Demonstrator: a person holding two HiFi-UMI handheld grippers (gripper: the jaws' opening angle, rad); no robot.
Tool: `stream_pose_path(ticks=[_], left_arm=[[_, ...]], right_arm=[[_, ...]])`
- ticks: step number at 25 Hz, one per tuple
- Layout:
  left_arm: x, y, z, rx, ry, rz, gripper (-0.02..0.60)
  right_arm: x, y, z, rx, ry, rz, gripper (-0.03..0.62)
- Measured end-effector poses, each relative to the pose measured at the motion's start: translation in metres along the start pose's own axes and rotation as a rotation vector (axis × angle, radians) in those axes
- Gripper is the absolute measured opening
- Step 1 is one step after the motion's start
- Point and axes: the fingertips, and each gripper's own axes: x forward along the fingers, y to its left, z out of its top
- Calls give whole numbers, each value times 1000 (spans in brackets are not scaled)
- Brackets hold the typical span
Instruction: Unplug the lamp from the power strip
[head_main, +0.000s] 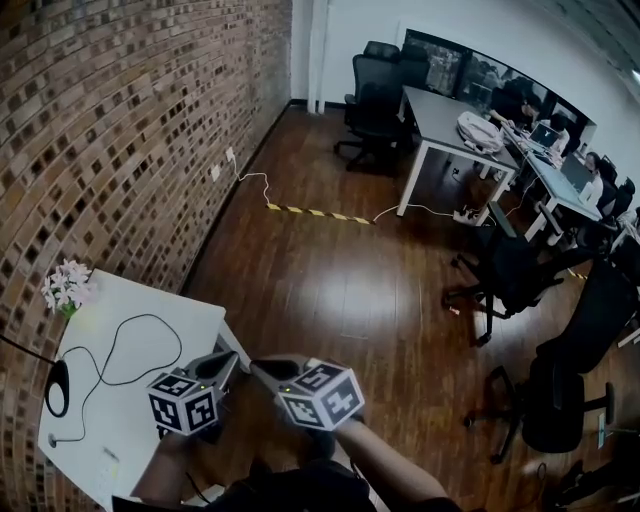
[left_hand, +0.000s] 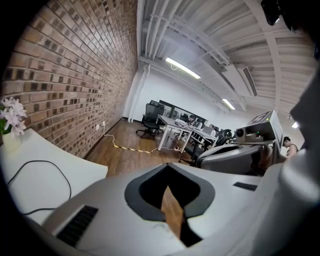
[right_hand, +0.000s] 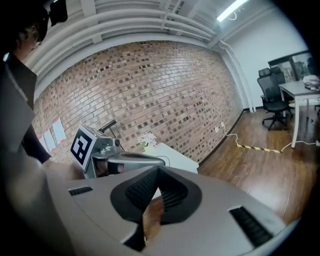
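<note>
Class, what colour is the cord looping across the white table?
The cord is black, seen best in the head view.

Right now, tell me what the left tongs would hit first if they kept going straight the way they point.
Most likely the wooden floor. The left tongs, shut and empty, aim slightly downward past the corner of the white table, with nothing else in line. Depth is hard to judge.

A brick wall (head_main: 120, 130) is seen along the left, with a dark wooden floor (head_main: 340, 290) beside it. White flowers (head_main: 66, 287) are set on a white table (head_main: 195, 325), against the wall. A yellow-and-black strip (head_main: 310, 212) is laid across the floor, near a grey desk (head_main: 440, 115) and black office chairs (head_main: 375, 95).
</note>
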Motion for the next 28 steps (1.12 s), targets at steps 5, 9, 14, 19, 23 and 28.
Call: stream_pose_path(ticks=[5, 9, 14, 19, 23, 28], left_arm=[[17, -8, 15, 13, -2, 43, 0], [28, -16, 20, 25, 6, 79, 0], [38, -24, 25, 47, 18, 123, 0], [45, -25, 30, 68, 25, 180, 2], [54, -19, 34, 56, 21, 192, 2], [68, 9, 42, 42, 30, 265, 0]], right_arm=[[-13, -23, 11, 9, -9, 35, 0], [-20, -33, 16, 53, -30, 100, 0], [-29, -44, 14, 84, -32, 154, 0], [-35, -55, 14, 61, -14, 170, 0], [-33, -65, 18, 32, -2, 152, 0], [-20, -89, 29, 24, -17, 53, 0]])
